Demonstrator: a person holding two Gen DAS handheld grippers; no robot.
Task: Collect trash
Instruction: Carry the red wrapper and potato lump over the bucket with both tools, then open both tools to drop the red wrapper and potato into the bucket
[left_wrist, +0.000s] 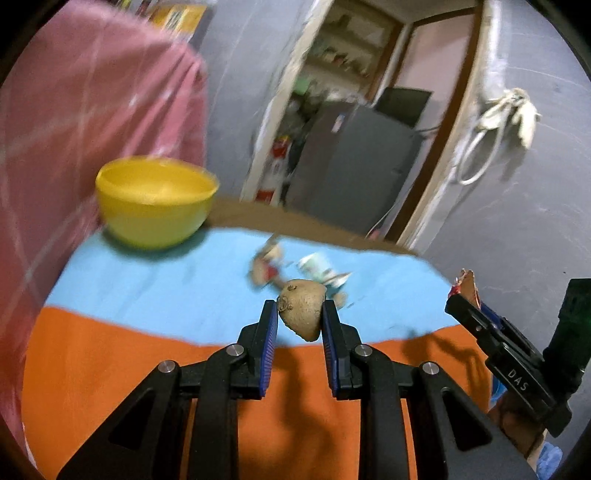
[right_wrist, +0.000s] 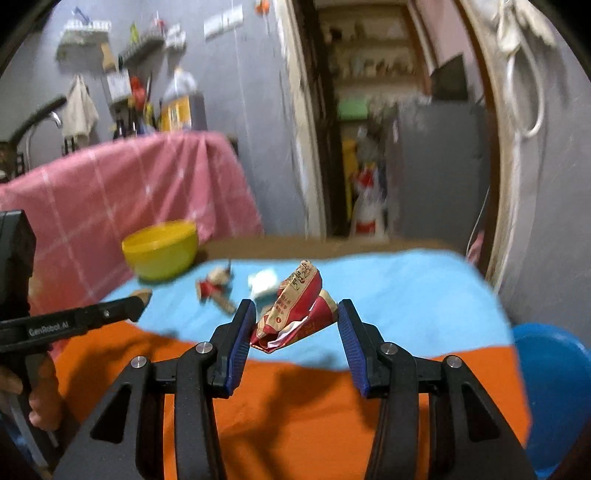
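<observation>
Your left gripper (left_wrist: 300, 316) jaws clamp a brown potato piece (left_wrist: 301, 313). Your right gripper (right_wrist: 297, 314) jaws, partly open, pinch a crumpled red wrapper (right_wrist: 291, 310) above the bench (right_wrist: 295, 387).

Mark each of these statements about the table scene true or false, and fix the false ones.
1. The left claw grips a brown potato-like lump. True.
2. The right claw is empty. False: it holds a crumpled red-and-tan wrapper.
3. The round yellow plastic bowl stands upright on the blue cloth. True.
4. The yellow bowl holds both wrappers. False: no wrapper shows in it; other scraps lie on the blue cloth.
</observation>
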